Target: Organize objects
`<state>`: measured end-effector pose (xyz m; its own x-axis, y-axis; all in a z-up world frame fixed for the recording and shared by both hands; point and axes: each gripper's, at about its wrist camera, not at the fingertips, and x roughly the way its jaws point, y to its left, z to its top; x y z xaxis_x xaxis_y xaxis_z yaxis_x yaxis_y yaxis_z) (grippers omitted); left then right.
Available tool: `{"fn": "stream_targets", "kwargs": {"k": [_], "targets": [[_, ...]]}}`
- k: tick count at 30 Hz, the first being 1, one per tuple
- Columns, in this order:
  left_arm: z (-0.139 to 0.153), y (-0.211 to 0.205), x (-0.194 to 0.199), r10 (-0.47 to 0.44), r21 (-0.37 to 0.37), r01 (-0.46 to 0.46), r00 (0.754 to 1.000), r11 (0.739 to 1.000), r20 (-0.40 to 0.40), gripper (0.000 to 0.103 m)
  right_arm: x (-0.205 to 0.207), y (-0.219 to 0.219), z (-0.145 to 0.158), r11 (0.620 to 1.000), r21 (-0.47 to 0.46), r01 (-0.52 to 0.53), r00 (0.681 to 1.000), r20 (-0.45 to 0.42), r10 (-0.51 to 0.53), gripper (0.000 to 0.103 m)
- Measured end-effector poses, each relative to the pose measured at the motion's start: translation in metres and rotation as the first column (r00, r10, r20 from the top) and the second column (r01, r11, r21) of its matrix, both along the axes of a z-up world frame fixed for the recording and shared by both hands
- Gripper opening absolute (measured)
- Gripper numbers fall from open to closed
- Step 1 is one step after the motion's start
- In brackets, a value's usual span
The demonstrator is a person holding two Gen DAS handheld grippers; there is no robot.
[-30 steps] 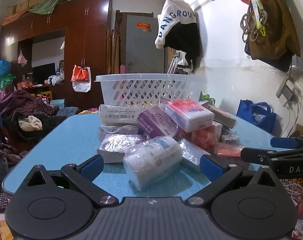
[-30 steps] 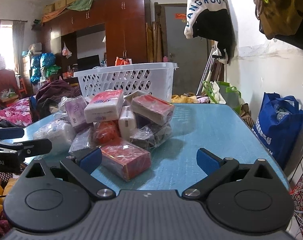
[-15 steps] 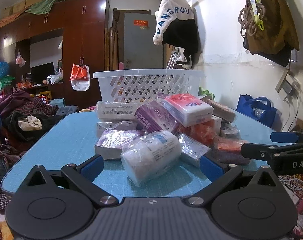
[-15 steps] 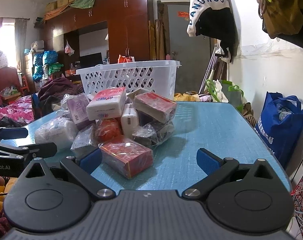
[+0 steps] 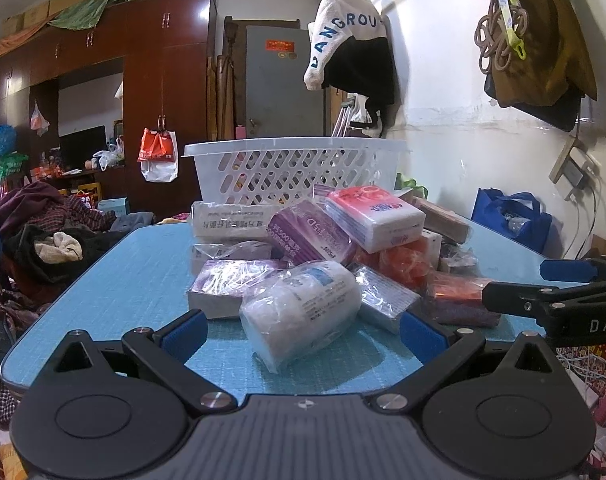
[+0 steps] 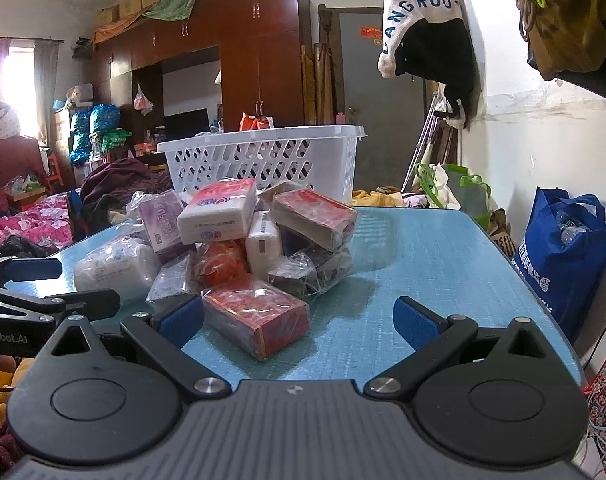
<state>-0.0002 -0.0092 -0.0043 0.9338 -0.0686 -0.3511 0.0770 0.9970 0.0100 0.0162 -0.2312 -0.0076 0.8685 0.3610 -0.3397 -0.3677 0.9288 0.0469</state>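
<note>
While nothing was yet lifted, task looked barely begun: whole pile sat on blue table (image 5: 115, 280), in front of white lattice basket (image 5: 295, 168); contents, if any, hard to judge through slots.
Left gripper (image 5: 301, 326): jaws spread wide, empty, flanking soft crinkly white wrapped roll (image 5: 303, 308).
Centre: glossy purple pack (image 5: 307, 232), pink-white tissue pack (image 5: 377, 216), squashy.
Right gripper (image 6: 299, 316): jaws apart, empty, at rigid film-wrapped red box (image 6: 259, 316).

Both grippers edge closer to the pile

The left gripper (image 5: 301, 330) now brackets the white wrapped roll (image 5: 301, 310); the right gripper (image 6: 299, 320) nears the red wrapped box (image 6: 257, 318).
</note>
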Motion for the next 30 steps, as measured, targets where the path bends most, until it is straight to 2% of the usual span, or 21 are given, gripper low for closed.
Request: {"fn": "stream_targets", "kwargs": {"k": [20,26,30], "targets": [[-0.0002,0.0005,0.0019,0.002,-0.004,-0.002,1.0,1.0,0.003,0.103,-0.0008,0.0,-0.0004,1.0,0.009,-0.019,1.0,0.005,0.019,0.103],[0.0008,-0.0003,-0.0001,-0.002,0.009,0.001,1.0,1.0,0.029,0.103,-0.0011,0.0004,-0.0014,1.0,0.009,-0.02,1.0,0.004,0.02,0.103],[0.0026,0.002,-0.0008,-0.026,-0.014,0.027,0.998,1.0,0.049,0.103,-0.0008,0.0005,-0.0018,1.0,0.008,-0.02,1.0,0.002,0.02,0.103]]}}
